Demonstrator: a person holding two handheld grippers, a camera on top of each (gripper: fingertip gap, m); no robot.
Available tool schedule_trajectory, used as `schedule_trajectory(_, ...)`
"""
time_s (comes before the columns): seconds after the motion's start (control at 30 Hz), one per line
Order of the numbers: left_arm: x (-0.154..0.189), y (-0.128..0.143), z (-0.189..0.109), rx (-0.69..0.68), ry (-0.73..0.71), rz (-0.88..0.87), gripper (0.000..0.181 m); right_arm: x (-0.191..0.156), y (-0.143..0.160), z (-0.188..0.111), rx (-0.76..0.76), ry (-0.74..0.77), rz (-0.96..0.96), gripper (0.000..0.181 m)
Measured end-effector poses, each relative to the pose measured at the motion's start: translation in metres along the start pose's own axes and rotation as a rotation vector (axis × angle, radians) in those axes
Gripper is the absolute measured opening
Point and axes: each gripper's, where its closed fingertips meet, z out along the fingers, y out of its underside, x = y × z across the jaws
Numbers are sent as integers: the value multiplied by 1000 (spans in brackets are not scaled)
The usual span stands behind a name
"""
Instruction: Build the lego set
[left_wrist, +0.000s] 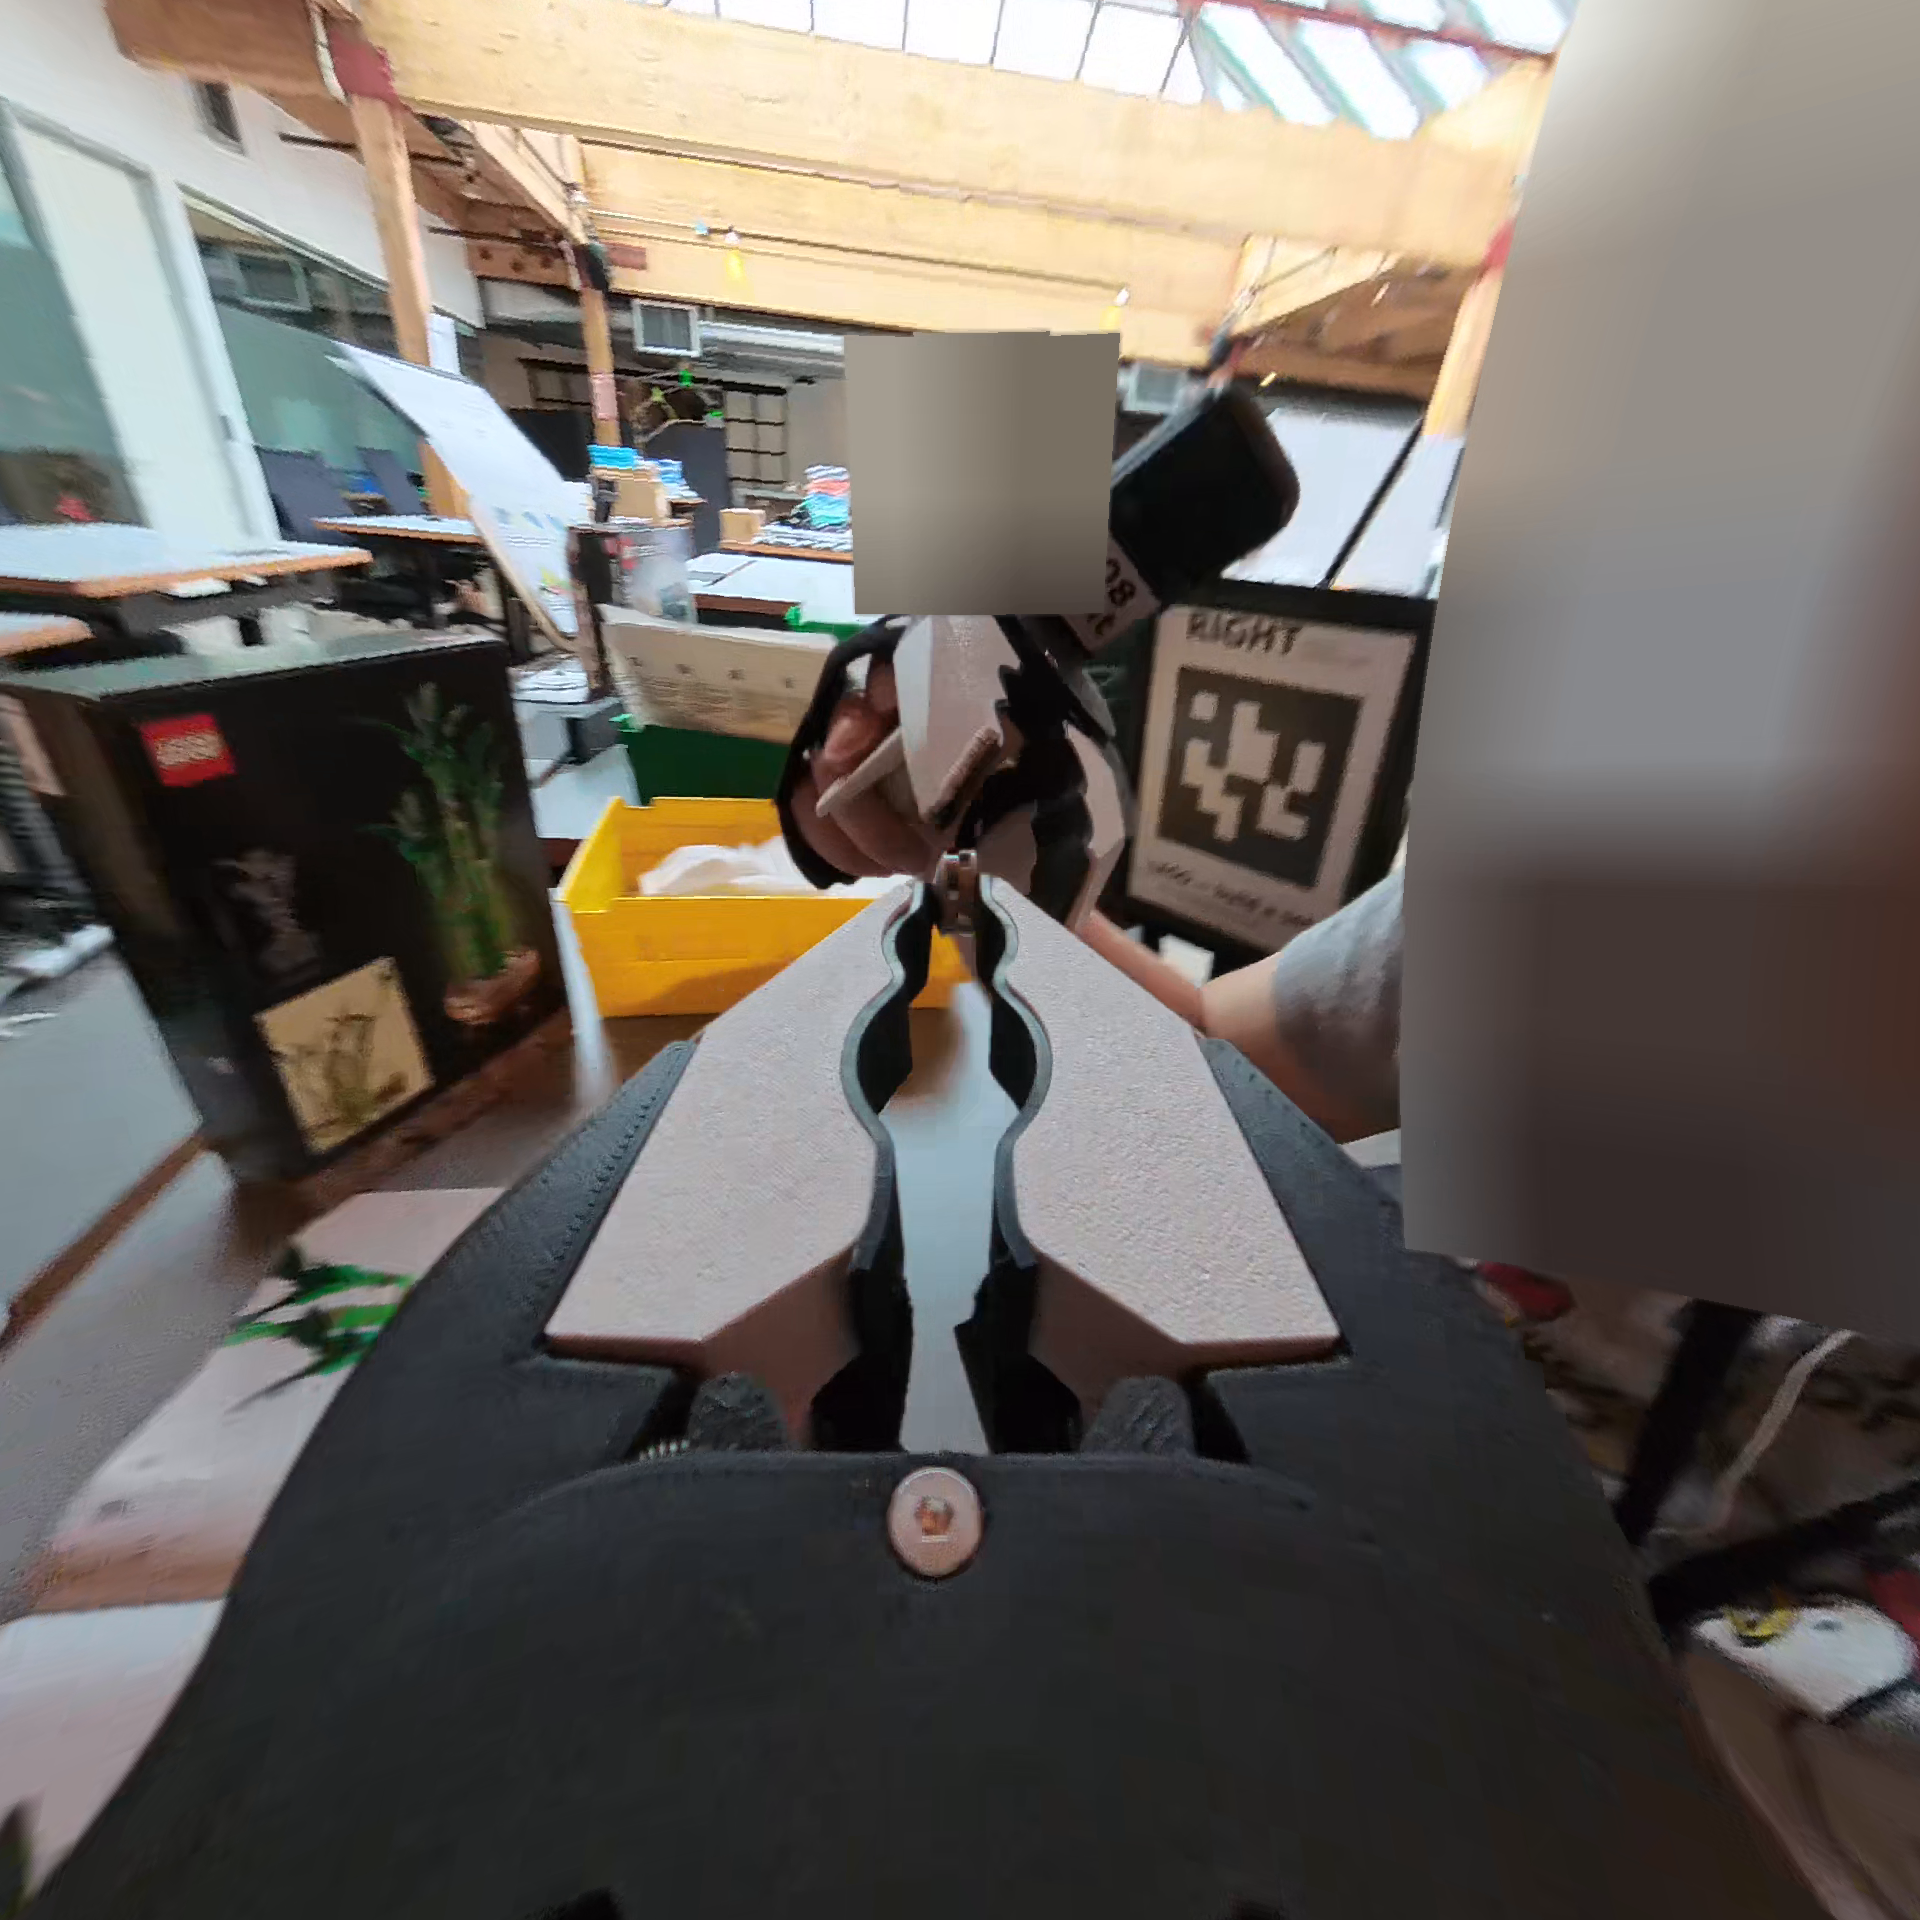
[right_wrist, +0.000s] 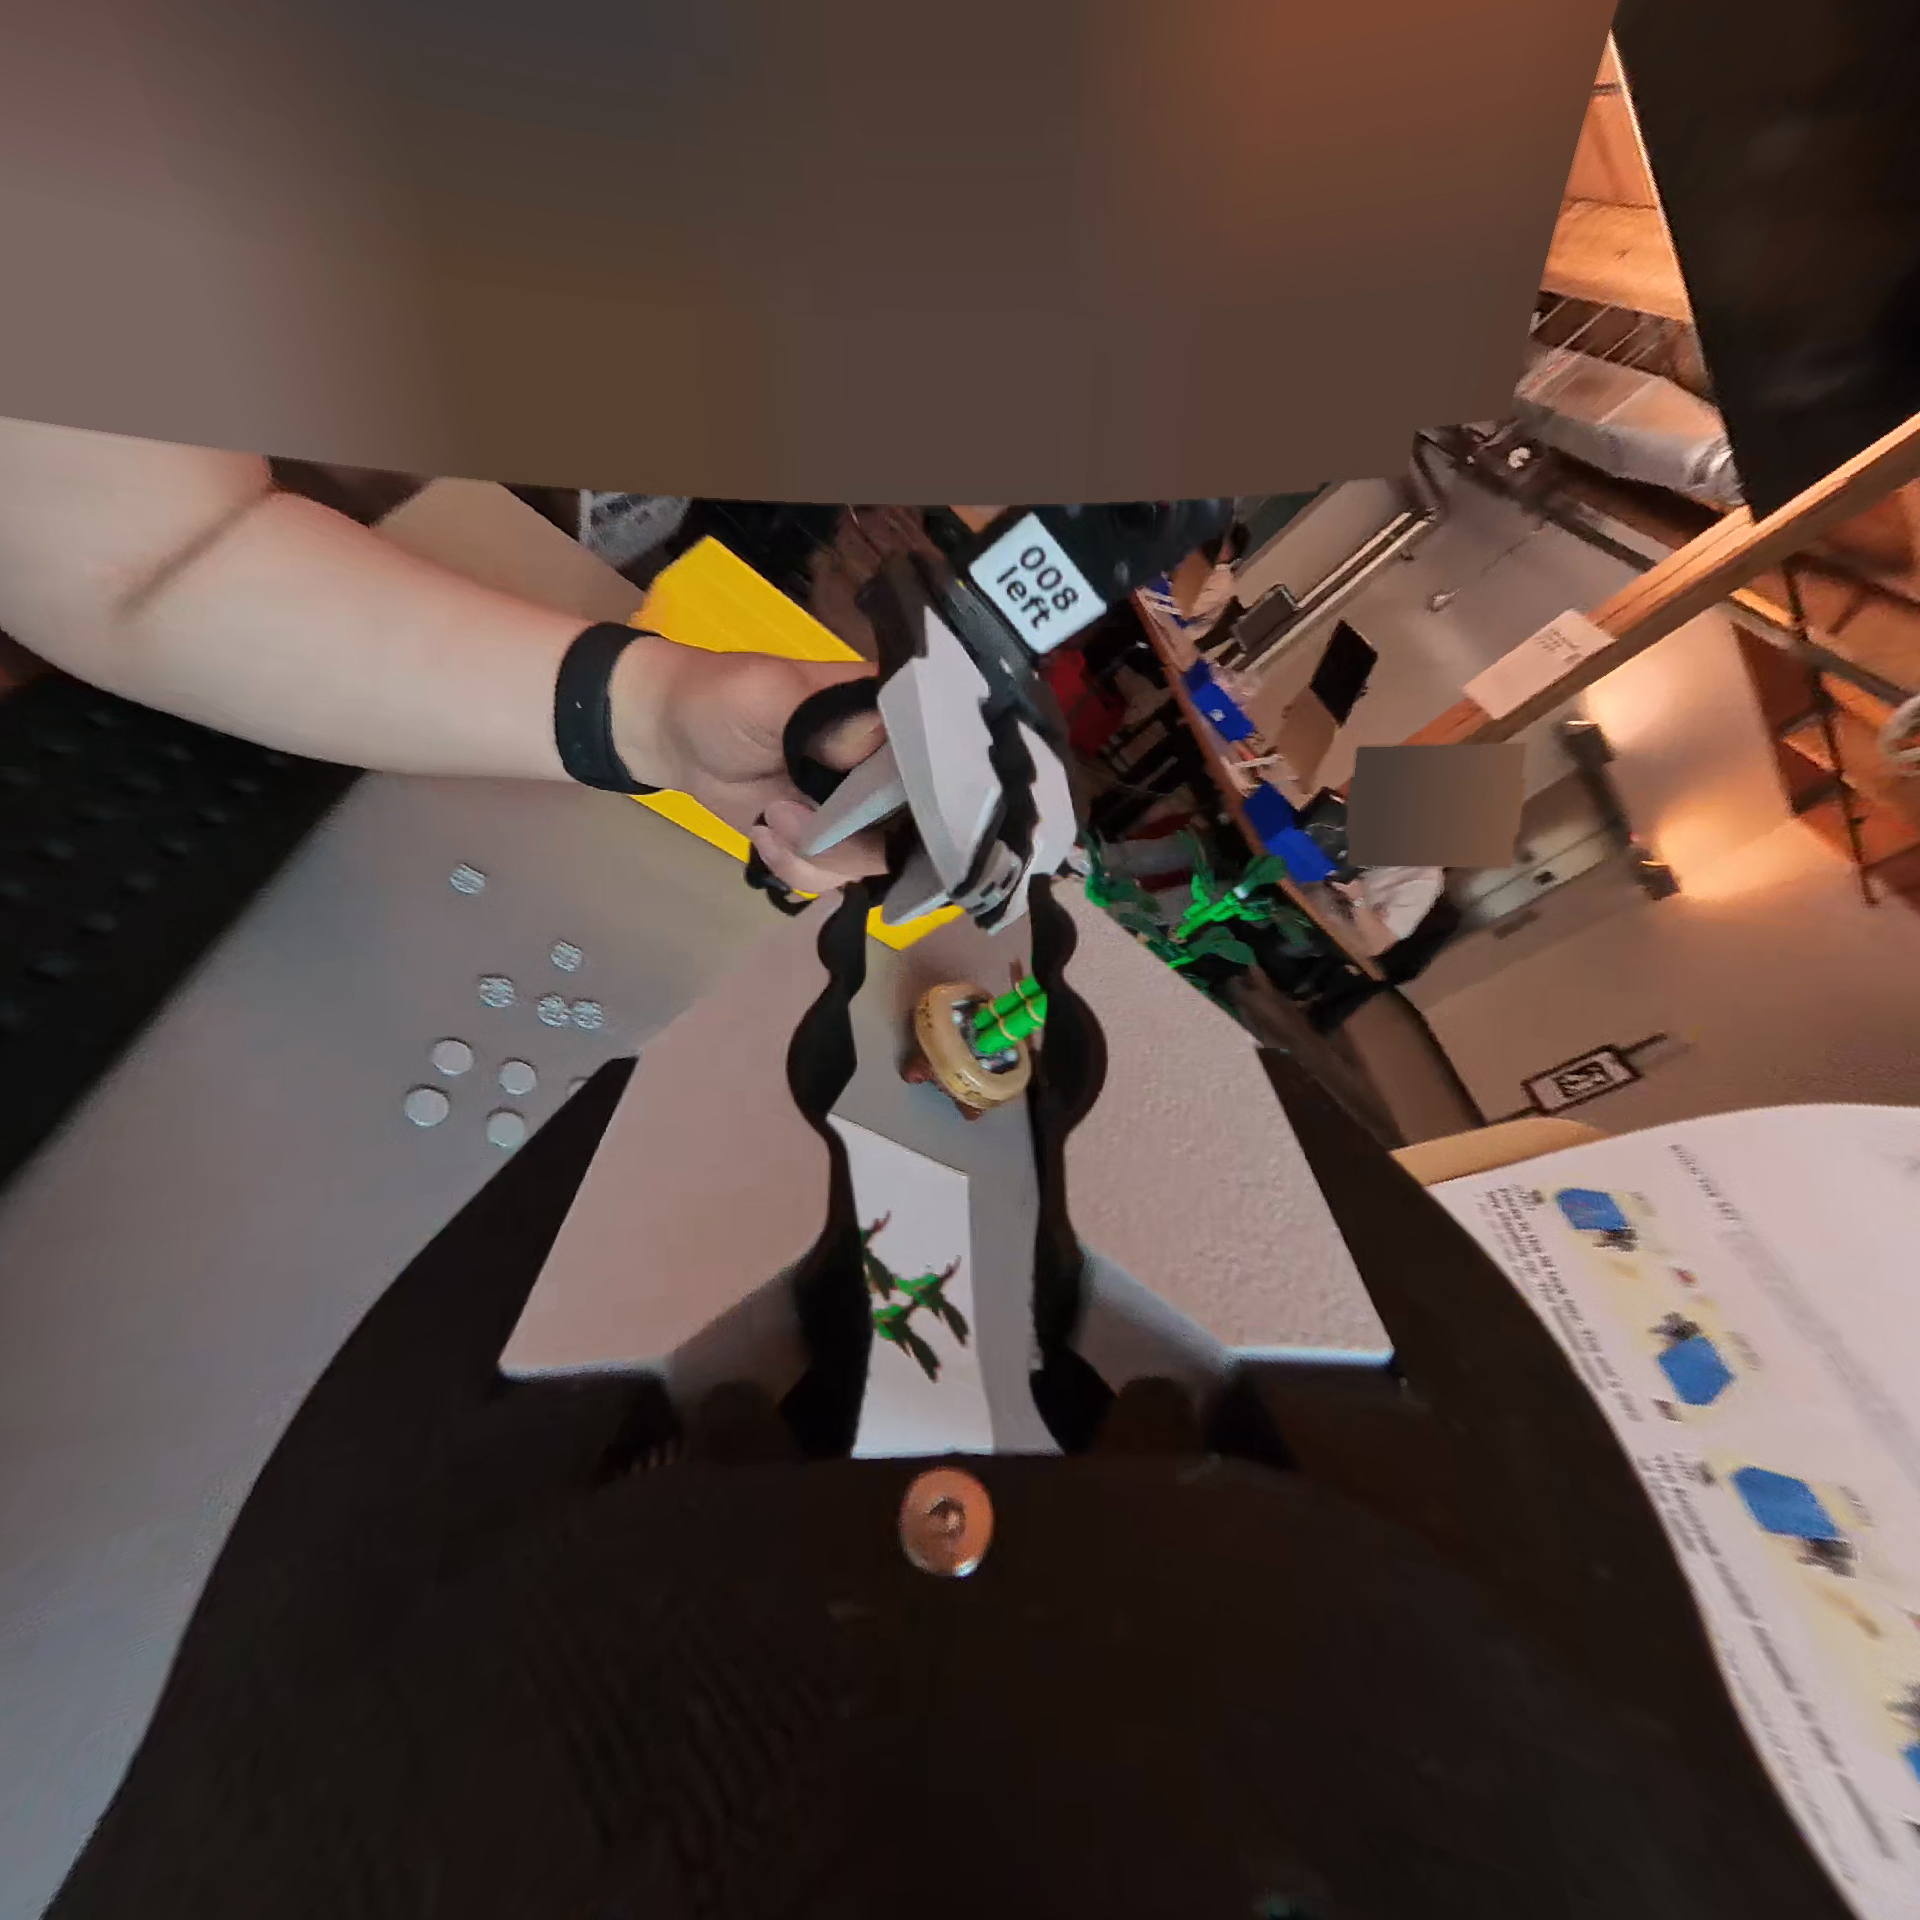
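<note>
My left gripper (left_wrist: 954, 902) is nearly shut and pinches a small grey lego piece (left_wrist: 957, 881) at its tips, held up in the air. My right gripper (right_wrist: 951, 899) is part open. Its tips stand on either side of the left gripper's tip (right_wrist: 982, 896), and nothing shows gripped in it. In the left wrist view the right gripper (left_wrist: 961, 844) comes down from above, nose to nose with mine. Below, on the table, stands a tan lego pot with green bamboo stalks (right_wrist: 979, 1047). Several round grey tiles (right_wrist: 499, 1039) lie to the left.
A yellow bin (left_wrist: 665, 940) and the black lego box (left_wrist: 312, 883) stand at the back left. Loose green leaf pieces (right_wrist: 1195, 920) lie beyond the pot, more (left_wrist: 322, 1320) near me. The instruction booklet (right_wrist: 1714, 1455) lies at the right. A person's arm (right_wrist: 364, 644) reaches across.
</note>
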Motion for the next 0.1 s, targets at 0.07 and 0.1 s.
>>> schedule_trajectory(0.07, 5, -2, -1, 25, 81, -95, 6, 1, -3, 2, -20, 29, -33, 31)
schedule_trajectory(0.1, 7, -2, -1, 26, 111, -135, 5, 2, -4, 3, -25, 46, -52, 31)
